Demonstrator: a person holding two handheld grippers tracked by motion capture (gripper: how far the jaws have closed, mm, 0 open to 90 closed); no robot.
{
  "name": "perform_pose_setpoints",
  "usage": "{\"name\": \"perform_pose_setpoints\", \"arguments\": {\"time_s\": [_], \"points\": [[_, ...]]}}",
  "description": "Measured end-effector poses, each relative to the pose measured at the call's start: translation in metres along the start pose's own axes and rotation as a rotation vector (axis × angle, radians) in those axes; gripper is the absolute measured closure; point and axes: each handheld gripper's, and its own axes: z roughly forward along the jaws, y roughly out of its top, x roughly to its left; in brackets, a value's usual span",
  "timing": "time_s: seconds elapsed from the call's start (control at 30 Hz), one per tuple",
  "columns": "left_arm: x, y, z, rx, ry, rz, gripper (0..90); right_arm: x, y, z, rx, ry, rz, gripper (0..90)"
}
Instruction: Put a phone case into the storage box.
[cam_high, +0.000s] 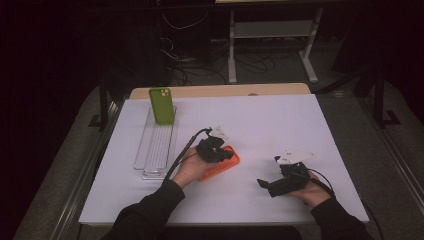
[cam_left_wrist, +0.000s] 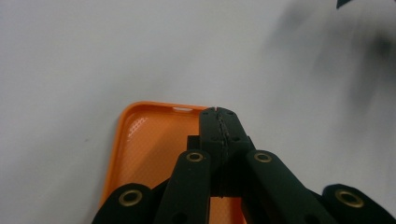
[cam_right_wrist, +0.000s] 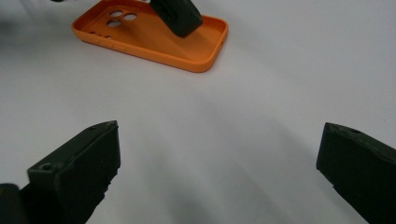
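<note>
We are looking down on a white table (cam_high: 280, 120) where a person's two hands are each holding a gripper; the left gripper (cam_left_wrist: 218, 122) is resting over an orange phone case (cam_left_wrist: 149, 149), and its two jaws are pressed together with no gap between them; whether they are pinching the case's side wall or merely closed above it, we cannot tell, since the tips are sitting right at the case's edge; the case is lying flat with its open side up, stretching back beneath those jaws and away to one side of their tips; the right gripper (cam_right_wrist: 219, 172) is hovering low over bare table, its jaws spread wide apart and holding nothing; the same case (cam_right_wrist: 154, 37) is lying well beyond its tips, camera holes showing at the case's far end; beyond the left gripper's jaws, a green phone (cam_high: 161, 105) is standing upright at the far end of a clear plastic tray (cam_high: 155, 150).
</note>
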Motion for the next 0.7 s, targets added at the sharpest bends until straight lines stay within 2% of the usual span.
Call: {"name": "perform_pose_setpoints", "arguments": {"time_s": [0.07, 0.13, 0.2, 0.23, 0.33, 0.37, 0.4, 0.47, 0.5, 0.53, 0.7], "points": [[-0.003, -0.001, 0.005, -0.006, -0.008, -0.007, 89.6, 0.0, 0.0, 0.0, 0.0, 0.002, 0.002, 0.0], [-0.003, -0.002, 0.007, 0.019, -0.01, 0.017, 89.6, 0.0, 0.0, 0.0, 0.0, 0.002, 0.0, 0.0], [-0.005, -0.003, 0.01, 0.014, -0.014, -0.003, 89.6, 0.0, 0.0, 0.0, 0.002, 0.002, 0.0, 0.0], [-0.003, -0.004, 0.01, 0.034, -0.015, 0.018, 89.6, 0.0, 0.0, 0.0, 0.002, 0.003, 0.001, 0.0], [-0.004, -0.005, 0.012, 0.035, -0.013, 0.015, 89.6, 0.0, 0.0, 0.0, 0.001, 0.002, 0.002, 0.0], [-0.004, -0.005, 0.012, 0.036, -0.019, 0.012, 89.6, 0.0, 0.0, 0.0, 0.001, 0.002, 0.002, 0.0], [-0.005, -0.005, 0.013, 0.022, -0.026, -0.009, 89.6, 0.0, 0.0, 0.001, 0.002, 0.002, 0.003, 0.0], [-0.006, -0.006, 0.013, 0.026, -0.04, -0.015, 89.6, 0.0, 0.0, 0.001, 0.002, 0.002, 0.006, 0.0], [-0.006, -0.006, 0.013, 0.039, -0.054, -0.004, 89.6, 0.0, 0.0, 0.001, 0.003, 0.003, 0.008, 0.0], [-0.007, -0.006, 0.014, 0.04, -0.064, -0.013, 89.6, 0.0, 0.0, 0.001, 0.004, 0.003, 0.009, 0.0], [-0.013, -0.006, 0.015, 0.053, -0.119, 0.001, 89.6, 0.0, 0.0, 0.001, 0.004, 0.003, 0.007, 0.0]]}}
